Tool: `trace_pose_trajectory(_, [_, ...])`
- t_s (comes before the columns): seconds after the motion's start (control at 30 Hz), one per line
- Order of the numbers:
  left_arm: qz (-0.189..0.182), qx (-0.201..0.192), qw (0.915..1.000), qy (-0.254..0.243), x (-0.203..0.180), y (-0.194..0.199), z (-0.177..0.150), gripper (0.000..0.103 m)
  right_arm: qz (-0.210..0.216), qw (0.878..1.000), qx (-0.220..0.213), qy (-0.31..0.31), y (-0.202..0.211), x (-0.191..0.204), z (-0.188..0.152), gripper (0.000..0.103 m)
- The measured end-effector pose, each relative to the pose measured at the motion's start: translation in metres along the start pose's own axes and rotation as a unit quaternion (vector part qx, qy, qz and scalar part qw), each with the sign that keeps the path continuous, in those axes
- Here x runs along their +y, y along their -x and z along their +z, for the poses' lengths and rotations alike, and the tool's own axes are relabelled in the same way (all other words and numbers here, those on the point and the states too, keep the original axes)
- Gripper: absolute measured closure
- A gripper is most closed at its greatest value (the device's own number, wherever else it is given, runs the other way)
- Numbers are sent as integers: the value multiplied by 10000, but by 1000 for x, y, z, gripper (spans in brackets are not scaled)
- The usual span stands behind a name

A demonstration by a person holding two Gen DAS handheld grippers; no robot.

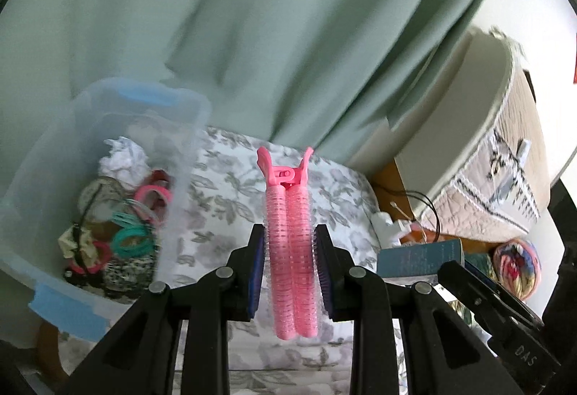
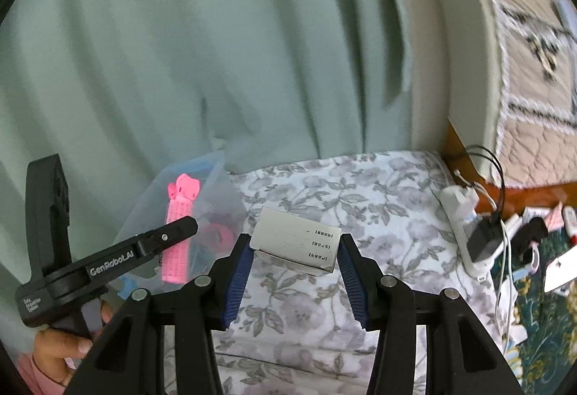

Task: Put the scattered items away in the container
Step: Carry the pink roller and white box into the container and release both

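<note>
left tool [image 1: 288,263] grips pink clip [image 1: 290,250] | bin [image 1: 119,178] left | carry over rim before letting go | right tool [image 2: 294,281] spread wide, near box [image 2: 297,245]

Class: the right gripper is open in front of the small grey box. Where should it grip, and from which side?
Grip the box across its two short ends, coming from the near side, low over the cloth. It lies flat, and the open right gripper already brackets those ends.
</note>
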State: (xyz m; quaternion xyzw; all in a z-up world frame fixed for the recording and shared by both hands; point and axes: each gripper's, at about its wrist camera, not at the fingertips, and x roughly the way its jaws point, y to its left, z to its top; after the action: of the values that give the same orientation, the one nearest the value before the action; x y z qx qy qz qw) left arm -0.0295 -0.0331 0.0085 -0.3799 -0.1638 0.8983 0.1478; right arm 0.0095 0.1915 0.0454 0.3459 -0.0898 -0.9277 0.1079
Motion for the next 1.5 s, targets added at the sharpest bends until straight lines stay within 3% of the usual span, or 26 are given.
trace_pose_trajectory(0.37, [186, -610, 9965, 538, 71, 42, 12, 75, 136, 9957, 69, 915, -12, 73, 7, 52])
trace_pose_trajectory(0.7, [457, -775, 9894, 1139, 132, 52, 9, 75, 414, 9885, 212, 1439, -37, 126, 10, 52])
trace_pose_trajectory(1.0, [574, -788, 9857, 1373, 159, 50, 5, 75, 646, 9803, 368, 1830, -60, 165, 13, 52])
trace_pose_trajectory(1.5, [594, -729, 9890, 1143, 171, 39, 8, 75, 816, 9715, 750, 2097, -102, 198, 9, 52])
